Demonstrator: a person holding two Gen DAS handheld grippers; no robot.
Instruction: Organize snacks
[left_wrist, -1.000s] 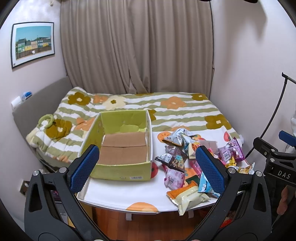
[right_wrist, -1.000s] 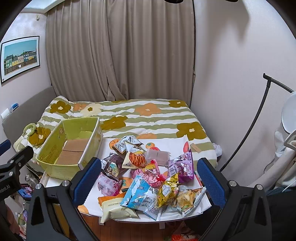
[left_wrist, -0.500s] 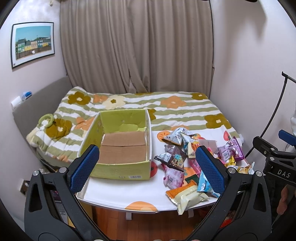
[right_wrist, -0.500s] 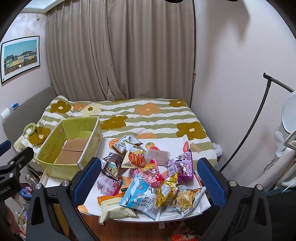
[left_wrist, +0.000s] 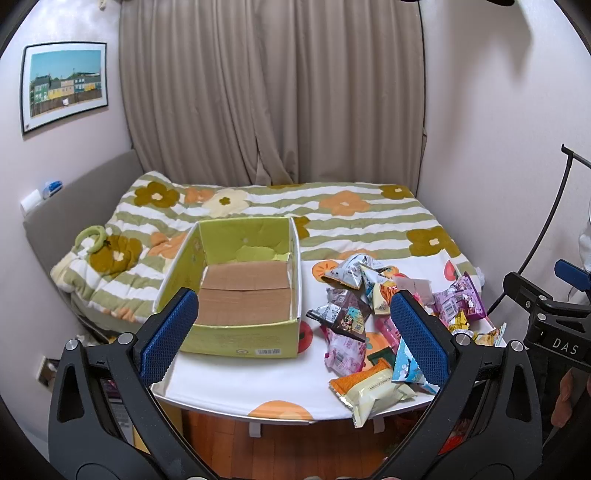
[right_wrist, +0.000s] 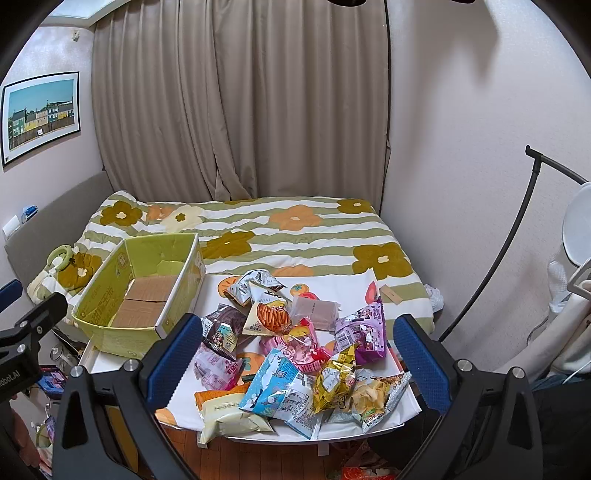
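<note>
Almost nothing changes over the last second. Both views hold the same framing; the pile shifts only slightly in the right wrist view, which suggests a small drift of that gripper. No packet has left the table. My reading: sorting has not begun, and both hands are poised before a first reach.

Left gripper (left_wrist: 293, 328): fingers wide apart, nothing between them. It hangs above the near table edge, facing the box (left_wrist: 242, 291). The box sits on the left part of the table (left_wrist: 236, 384), open, bare cardboard floor, no snacks inside.

Right gripper (right_wrist: 297, 354): fingers also spread wide, empty. It hovers off the near edge, looking down over the snack pile (right_wrist: 291, 343).

The pile lies on the right part of the table, just beside the box, none of it in the box. Seen through the right gripper, most packets fall between the two fingers in the frame, but lower and further ahead; no contact. Nearest the fingers: a blue packet (right_wrist: 275, 391), a cream packet (right_wrist: 229, 415) overhanging the near edge, a yellow packet (right_wrist: 334, 378). Further back, a purple packet (right_wrist: 364, 328) and a grey packet (right_wrist: 247, 286).

Judgement: the right gripper is better placed for the first pick; the near packets overlap, so one may drag another.
</note>
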